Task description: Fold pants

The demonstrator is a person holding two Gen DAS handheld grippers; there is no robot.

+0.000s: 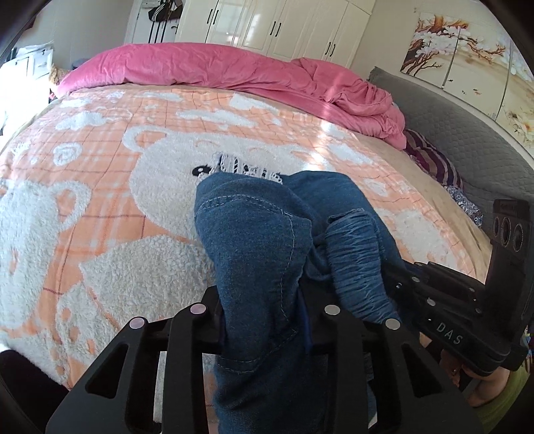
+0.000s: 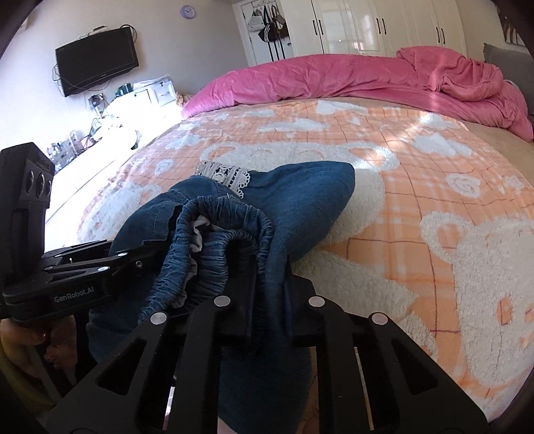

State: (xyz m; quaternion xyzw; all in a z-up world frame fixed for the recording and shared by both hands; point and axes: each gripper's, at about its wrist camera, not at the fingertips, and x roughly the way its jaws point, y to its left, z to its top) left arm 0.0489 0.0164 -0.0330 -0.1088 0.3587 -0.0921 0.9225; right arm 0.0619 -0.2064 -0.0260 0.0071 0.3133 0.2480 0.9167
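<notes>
Pants [image 1: 263,240], blue denim, bunched at near edge of bed, lifted at the waist end by both grippers; rest of the cloth trails onto the blanket [image 1: 110,187] toward the middle of the bed. Elastic waistband [image 2: 217,233] gathered in ridges, pale lining showing inside it. White lace trim [image 2: 223,175] pokes out at the far end of the bundle, resting on the blanket.

Left gripper [image 1: 267,320]: jaws drawn in close, clamped on a thick fold of denim with a stitched seam; cloth fills the gap between the fingers and hangs down past them toward the camera. Jaws not fully together, held apart by the fabric.

Right gripper [image 2: 267,310]: jaws nearly together, pinching a thin edge of denim just right of the waistband; cloth runs up from the pinch and also drops below it.

Each gripper shows in the other's view: right one comes in from the right edge in the left wrist view, its tips buried in the ruched waistband; left one comes in from the left edge in the right wrist view, tips under the denim. The two grips sit near each other on the same end of the garment. A hand [image 1: 480,384] holds the right tool from below.

Blanket is orange check with white fleecy bears. Pink duvet [image 1: 233,70] heaped along the far edge of bed. White wardrobe [image 1: 283,23] behind; TV [image 2: 96,60] on the wall.
</notes>
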